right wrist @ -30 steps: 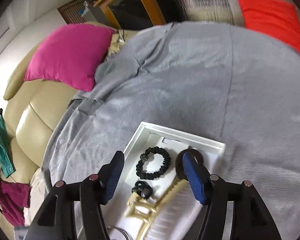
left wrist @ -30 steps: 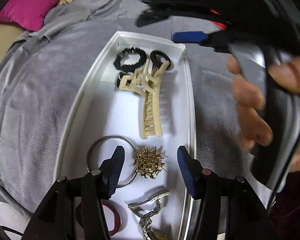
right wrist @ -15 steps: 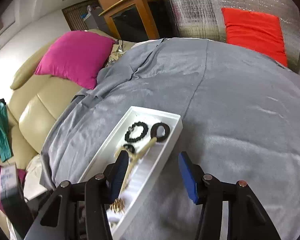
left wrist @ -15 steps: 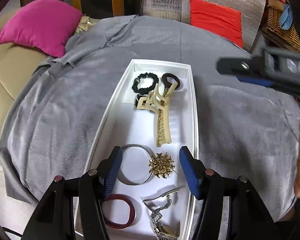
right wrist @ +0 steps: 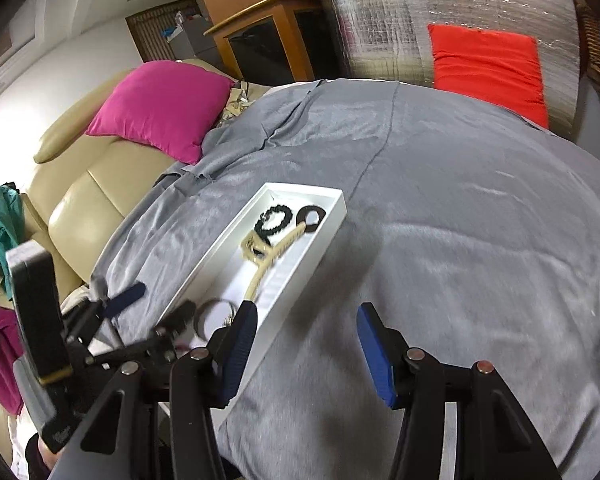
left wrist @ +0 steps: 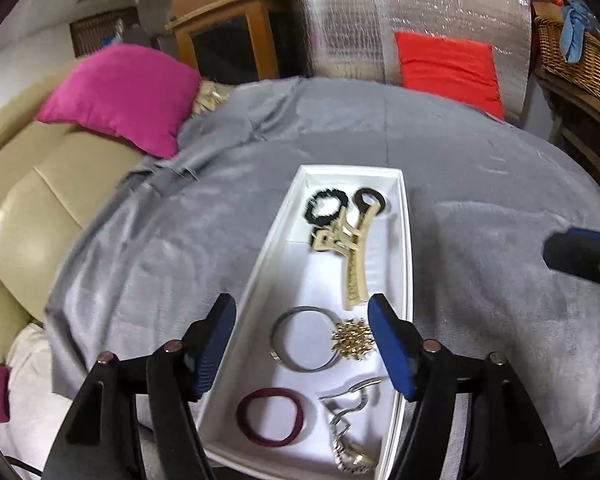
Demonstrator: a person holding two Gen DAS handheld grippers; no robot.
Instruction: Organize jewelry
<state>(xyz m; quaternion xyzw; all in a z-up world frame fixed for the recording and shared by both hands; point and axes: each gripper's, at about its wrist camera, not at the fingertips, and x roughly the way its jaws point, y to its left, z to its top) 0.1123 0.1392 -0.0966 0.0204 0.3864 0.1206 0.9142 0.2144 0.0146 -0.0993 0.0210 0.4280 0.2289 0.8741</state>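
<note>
Jewelry lies in a long white tray (left wrist: 407, 240) on the bench, which a grey cloth (left wrist: 188, 240) covers. In the left wrist view the tray runs from 6 o'clock up to the middle. At its far end are a black scrunchie (left wrist: 325, 208) and a dark hair ring (left wrist: 370, 199), with a cream claw clip (left wrist: 354, 256) lying partly over them. Nearer are a thin metal bangle (left wrist: 300, 338), a gold spiky brooch (left wrist: 352, 342) touching it, a dark red bracelet (left wrist: 270, 416) and a metal watch (left wrist: 350, 436).

The left gripper (left wrist: 302, 344) hangs above the bangle and brooch; its jaws have just been opening and grip nothing. The right gripper (right wrist: 306, 350) stands open and empty over the cloth, at 3 o'clock of the tray.

I judge all pieces light. The bangle is stiff and slippery, so take it across the rim. The brooch looks delicate; hold its body, not the spikes. The scrunchie is soft and easy anywhere.

No readable writing or brand is visible.
</note>
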